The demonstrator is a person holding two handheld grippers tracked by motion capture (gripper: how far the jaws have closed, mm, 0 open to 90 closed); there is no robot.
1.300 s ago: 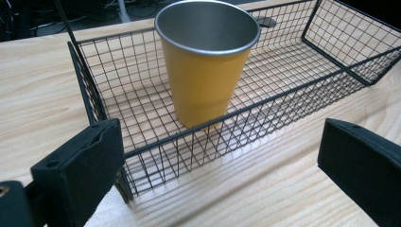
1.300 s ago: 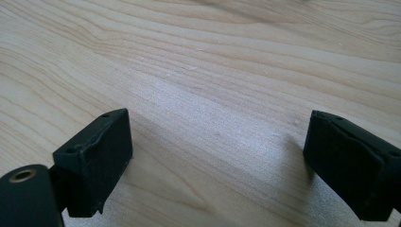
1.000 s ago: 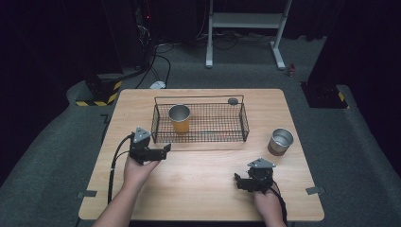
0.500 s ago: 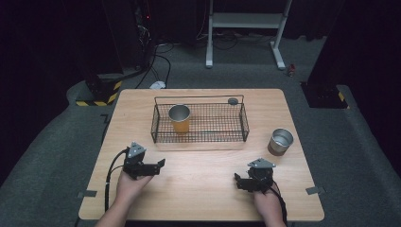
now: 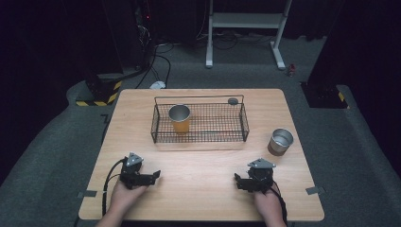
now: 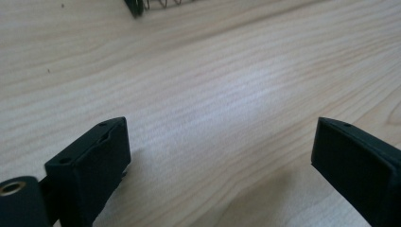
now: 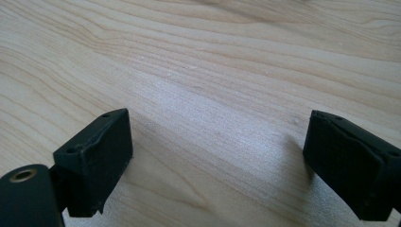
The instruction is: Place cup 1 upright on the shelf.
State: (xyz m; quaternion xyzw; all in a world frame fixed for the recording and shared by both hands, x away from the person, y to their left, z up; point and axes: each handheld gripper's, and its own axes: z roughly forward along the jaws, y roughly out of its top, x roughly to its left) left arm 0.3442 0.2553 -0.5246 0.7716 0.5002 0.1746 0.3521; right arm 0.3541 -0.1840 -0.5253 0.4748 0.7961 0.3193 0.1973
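Both grippers, left (image 5: 153, 176) and right (image 5: 239, 181), are resting on the table (image 5: 203, 189), jaws spread and holding nothing, the left's having just been closing; no writing is showing.

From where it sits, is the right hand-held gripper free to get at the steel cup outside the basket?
Probably yes: the right hand-held gripper is open and empty, and only bare table lies between it and the steel cup, which stands clear of the wire basket.

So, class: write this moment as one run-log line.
left gripper: open, closing, empty, low over table | right gripper: open, empty | orange cup: in wire basket | steel cup: right of it
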